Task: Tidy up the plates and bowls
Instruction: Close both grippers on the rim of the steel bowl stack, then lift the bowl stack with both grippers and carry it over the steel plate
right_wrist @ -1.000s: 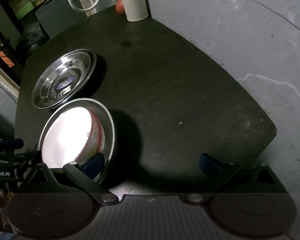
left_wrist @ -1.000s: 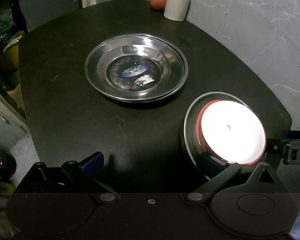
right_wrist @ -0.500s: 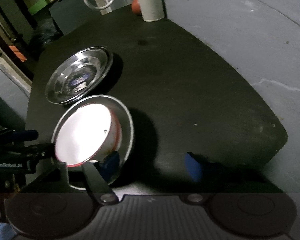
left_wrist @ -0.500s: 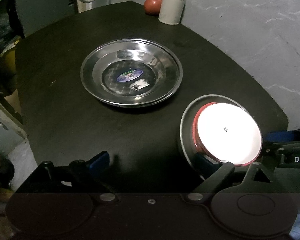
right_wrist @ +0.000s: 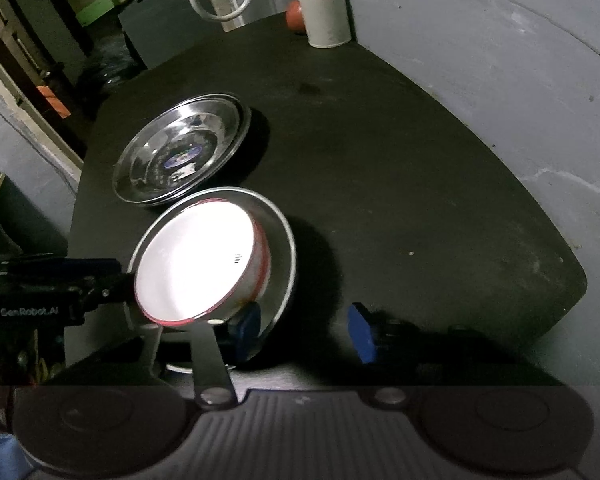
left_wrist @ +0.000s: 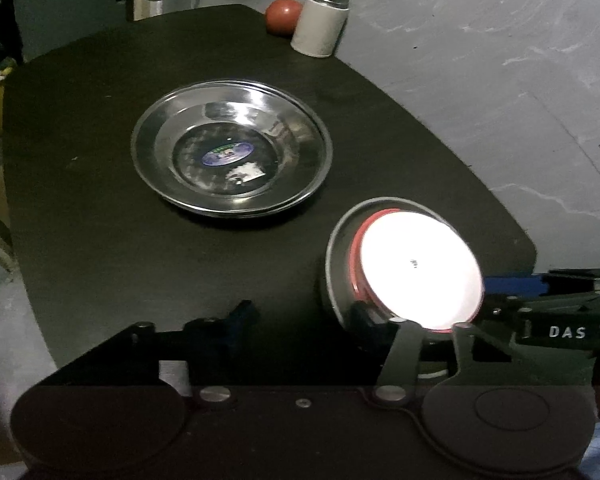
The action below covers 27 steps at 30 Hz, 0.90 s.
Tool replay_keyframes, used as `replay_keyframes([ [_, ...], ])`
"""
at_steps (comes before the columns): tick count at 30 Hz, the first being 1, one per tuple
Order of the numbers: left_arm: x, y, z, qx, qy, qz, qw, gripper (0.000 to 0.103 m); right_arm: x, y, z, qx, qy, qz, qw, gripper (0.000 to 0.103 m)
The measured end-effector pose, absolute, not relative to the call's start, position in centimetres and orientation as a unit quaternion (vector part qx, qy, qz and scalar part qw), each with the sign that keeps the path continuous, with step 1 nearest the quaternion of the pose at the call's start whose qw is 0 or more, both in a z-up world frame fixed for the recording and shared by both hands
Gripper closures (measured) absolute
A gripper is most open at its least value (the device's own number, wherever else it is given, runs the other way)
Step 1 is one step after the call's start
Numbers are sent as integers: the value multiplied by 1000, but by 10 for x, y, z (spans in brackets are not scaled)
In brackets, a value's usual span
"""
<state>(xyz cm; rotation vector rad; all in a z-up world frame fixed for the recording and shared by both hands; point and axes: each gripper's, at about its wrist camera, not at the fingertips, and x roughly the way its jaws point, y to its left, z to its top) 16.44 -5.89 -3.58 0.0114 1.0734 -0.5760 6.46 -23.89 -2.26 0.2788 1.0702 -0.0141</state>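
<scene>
Right wrist view has both hand-held grippers spread wide, left [left_wrist: 300, 316] and right [right_wrist: 304, 332], flanking the white bowl [right_wrist: 196, 264] nested in a steel plate [right_wrist: 280, 256] near the desk [right_wrist: 380, 160] corner; next, I reckon, carrying it onto the steel plate stack [right_wrist: 180, 152].

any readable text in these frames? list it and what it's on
"DAS": white letters on the right gripper, cut off at the frame edge.
"GenRobot.AI": on the left gripper.
Oval sticker in the steel plate: print too blurred to read.
Small dark mark inside the white bowl: too small to read.
</scene>
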Motion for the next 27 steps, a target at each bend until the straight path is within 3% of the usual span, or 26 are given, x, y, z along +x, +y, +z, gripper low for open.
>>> replay_keyframes([
  [9,163,-61,-34,-9,500,-295,814,76,64,-233,-20,122,503,15,856,69],
  [17,162,-62,-34,-15,497,-309,811,88,65,-228,-19,114,499,29,858,80],
  [27,162,-60,-34,-19,497,-312,810,88,66,-230,-21,122,501,35,856,78],
])
